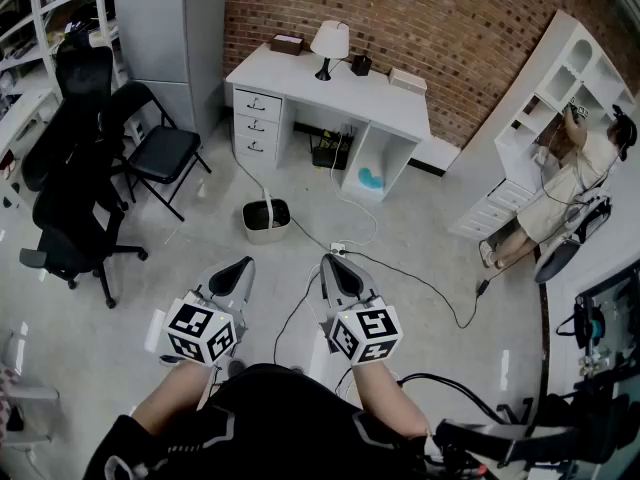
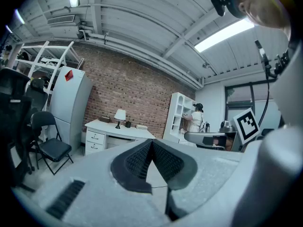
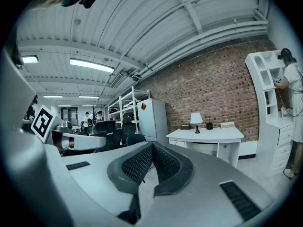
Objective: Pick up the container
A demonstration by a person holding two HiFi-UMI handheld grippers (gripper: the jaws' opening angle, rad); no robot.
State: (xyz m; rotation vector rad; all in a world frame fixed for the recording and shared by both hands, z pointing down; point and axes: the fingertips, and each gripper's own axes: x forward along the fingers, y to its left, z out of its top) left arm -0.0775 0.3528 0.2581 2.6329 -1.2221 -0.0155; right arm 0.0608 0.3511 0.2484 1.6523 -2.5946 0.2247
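Note:
A small beige container (image 1: pixel 266 220) with a dark inside stands on the floor in front of the white desk (image 1: pixel 330 88), in the head view only. My left gripper (image 1: pixel 241 266) is held level at waist height, short of the container and slightly left of it, jaws shut on nothing. Beside it my right gripper (image 1: pixel 334 264) is also shut and empty. In the left gripper view the dark ribbed pads of the left gripper (image 2: pixel 151 141) meet at their tips. The right gripper (image 3: pixel 152 145) shows the same closed pads. Neither gripper view shows the container.
Black chairs (image 1: pixel 75 193) stand at the left, by a grey cabinet (image 1: pixel 170 28). A lamp (image 1: pixel 329 46) sits on the desk. Cables and a power strip (image 1: pixel 338 249) lie on the floor just beyond my grippers. A person (image 1: pixel 560 193) stands at white shelves (image 1: pixel 560 88), right.

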